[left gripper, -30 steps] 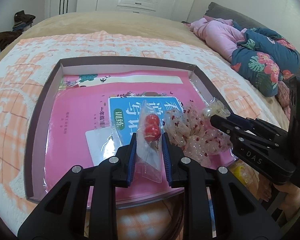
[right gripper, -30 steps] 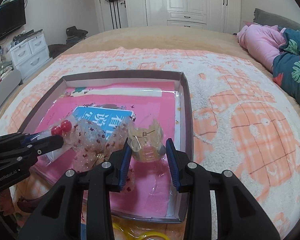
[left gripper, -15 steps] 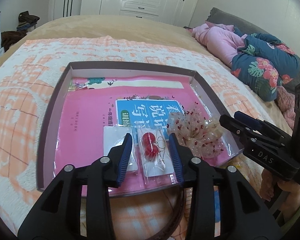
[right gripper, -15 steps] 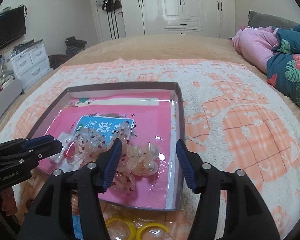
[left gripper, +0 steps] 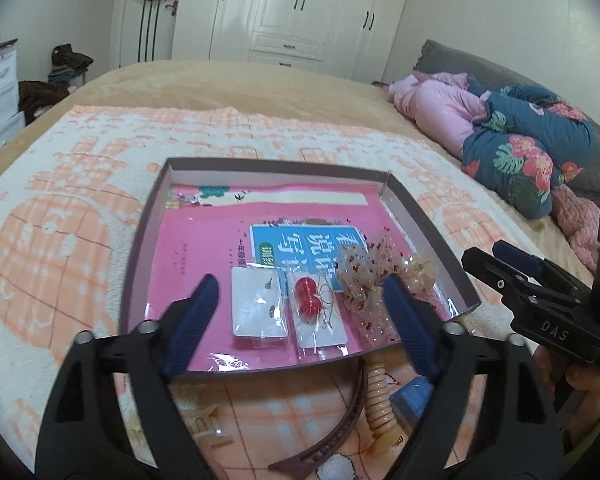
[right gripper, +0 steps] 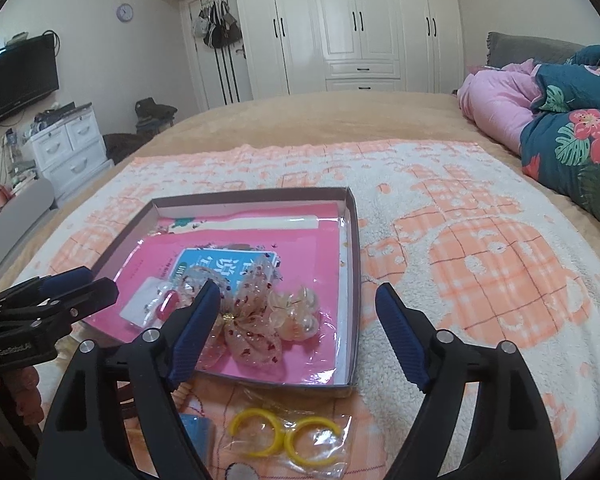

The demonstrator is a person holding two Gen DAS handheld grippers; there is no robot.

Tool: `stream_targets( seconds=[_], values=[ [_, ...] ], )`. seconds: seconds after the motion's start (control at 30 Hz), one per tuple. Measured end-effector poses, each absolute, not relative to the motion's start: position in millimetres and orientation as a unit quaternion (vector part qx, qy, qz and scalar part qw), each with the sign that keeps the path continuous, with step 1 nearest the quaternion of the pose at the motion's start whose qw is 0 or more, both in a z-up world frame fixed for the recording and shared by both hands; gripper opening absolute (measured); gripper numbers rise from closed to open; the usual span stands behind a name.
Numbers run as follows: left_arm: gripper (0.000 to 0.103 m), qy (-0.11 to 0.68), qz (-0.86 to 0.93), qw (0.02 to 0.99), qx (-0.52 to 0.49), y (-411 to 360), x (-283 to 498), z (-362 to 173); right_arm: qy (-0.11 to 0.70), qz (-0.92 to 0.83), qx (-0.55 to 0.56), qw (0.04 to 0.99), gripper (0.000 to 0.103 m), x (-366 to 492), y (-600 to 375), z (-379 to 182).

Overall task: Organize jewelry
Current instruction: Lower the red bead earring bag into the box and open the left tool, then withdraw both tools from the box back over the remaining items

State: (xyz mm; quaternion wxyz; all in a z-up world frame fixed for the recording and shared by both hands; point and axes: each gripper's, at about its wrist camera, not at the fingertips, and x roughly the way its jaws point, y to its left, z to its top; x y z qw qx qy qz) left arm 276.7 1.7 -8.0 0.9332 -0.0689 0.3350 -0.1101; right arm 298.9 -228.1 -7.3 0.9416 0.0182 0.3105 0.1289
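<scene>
A shallow box tray with a pink lining lies on the bed. In it lie a bag of red bead earrings, a bag of small studs, a sheer spotted bow and a clear bag of pearl earrings. My left gripper is open and empty, raised above the tray's near edge. My right gripper is open and empty, raised above the tray's near right corner.
In front of the tray lie a brown headband, a beige spiral hair tie, a blue item and a bag with yellow hoops. Pink and floral bedding is piled at the right. White drawers stand at the left.
My left gripper has let go of the red earring bag, opened wide and pulled back. My right gripper has released the pearl earring bag, opened wide and pulled back and up.
</scene>
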Motion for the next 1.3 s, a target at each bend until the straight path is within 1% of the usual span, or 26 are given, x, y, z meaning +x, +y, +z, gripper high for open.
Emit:
stream_targets(
  seconds=[0.07,0.2,0.6,1.3],
  values=[
    [0.087,0.327,-0.103,0.937,-0.067,3,272,-4,0.305,0.13,0.021,0.943,0.081,295,-229,-4],
    [0.092,0.308,-0.099,0.944,-0.064,6,261,6,0.288,0.132,0.021,0.948,0.083,286,-230,3],
    [0.092,0.286,-0.09,0.951,-0.072,13,236,17,0.262,0.14,0.004,0.955,0.085,255,-226,13],
    [0.091,0.286,-0.056,0.953,-0.086,41,190,13,0.265,0.17,-0.003,0.949,0.085,217,-216,9]
  ],
)
